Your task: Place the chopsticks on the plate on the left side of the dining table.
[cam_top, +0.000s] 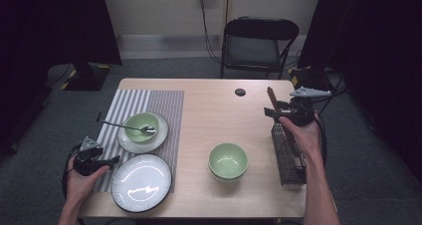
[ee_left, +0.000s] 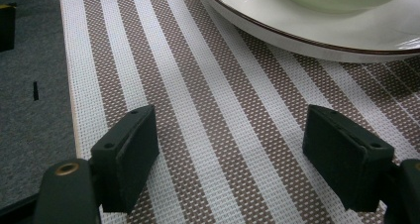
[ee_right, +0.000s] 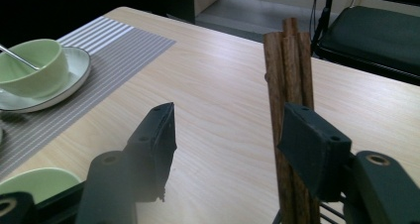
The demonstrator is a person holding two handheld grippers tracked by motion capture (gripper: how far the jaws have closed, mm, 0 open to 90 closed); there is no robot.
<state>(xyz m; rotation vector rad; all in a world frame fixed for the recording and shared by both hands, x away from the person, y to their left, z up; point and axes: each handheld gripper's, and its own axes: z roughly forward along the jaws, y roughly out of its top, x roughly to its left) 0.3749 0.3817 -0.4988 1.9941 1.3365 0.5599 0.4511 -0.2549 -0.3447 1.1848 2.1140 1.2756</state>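
A bundle of brown wooden chopsticks [cam_top: 271, 96] stands upright at the far end of a dark wire basket [cam_top: 288, 158] on the table's right side. My right gripper [cam_top: 269, 111] is open beside them. In the right gripper view the chopsticks [ee_right: 287, 70] rise just behind the right pad [ee_right: 312, 144], and my right gripper [ee_right: 228, 135] has nothing between its pads. My left gripper [cam_top: 114, 160] hovers low over the striped placemat [cam_top: 149, 103], open and empty. In the left gripper view my left gripper [ee_left: 230, 135] faces a white plate [ee_left: 317, 35].
A green bowl [cam_top: 141, 126] with a spoon [cam_top: 124, 126] sits on a small plate [cam_top: 160, 135]. A dark-rimmed white plate [cam_top: 142, 182] lies front left. Stacked green bowls [cam_top: 228, 161] stand mid-table. A black folding chair [cam_top: 259, 46] is behind the table.
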